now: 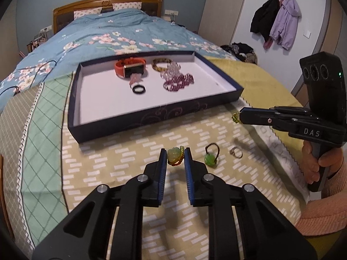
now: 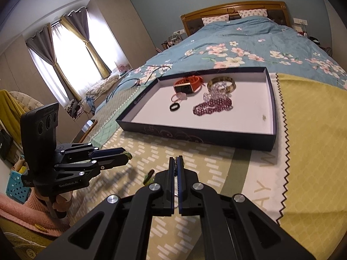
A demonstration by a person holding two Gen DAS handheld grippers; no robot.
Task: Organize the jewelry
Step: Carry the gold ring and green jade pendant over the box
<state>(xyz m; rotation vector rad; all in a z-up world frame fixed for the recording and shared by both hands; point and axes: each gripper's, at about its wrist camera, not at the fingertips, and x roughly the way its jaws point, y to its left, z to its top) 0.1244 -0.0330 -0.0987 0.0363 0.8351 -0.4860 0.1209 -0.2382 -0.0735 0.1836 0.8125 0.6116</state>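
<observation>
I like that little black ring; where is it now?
In the left wrist view, the small black ring lies inside the shallow dark-blue tray, just before the orange watch.

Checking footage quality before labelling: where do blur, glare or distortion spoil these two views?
Left wrist view: fisheye bends the tray edges, the watch is slightly soft, corners vignette black. Right wrist view: the window blows out white, the left tool throws smeared shadows on the cloth.
</observation>
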